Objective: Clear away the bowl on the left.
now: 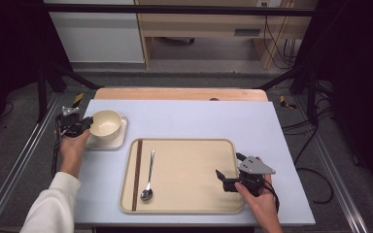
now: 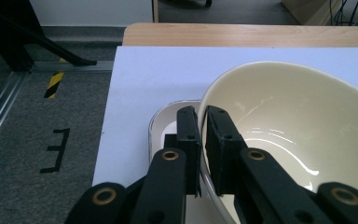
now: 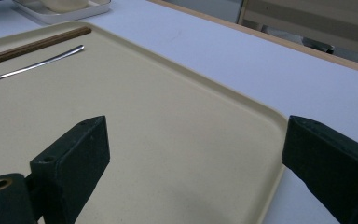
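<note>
High view: above the near edge, looking forward and down on the whole tabletop. Left gripper view: close on bowl, facing far edge. Right gripper view: low over tray. Both shared with high view.

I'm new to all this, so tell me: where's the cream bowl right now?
In the high view the cream bowl sits at the table's left on a small square plate, just beyond the big tray, with the left gripper clamped on its rim.
</note>
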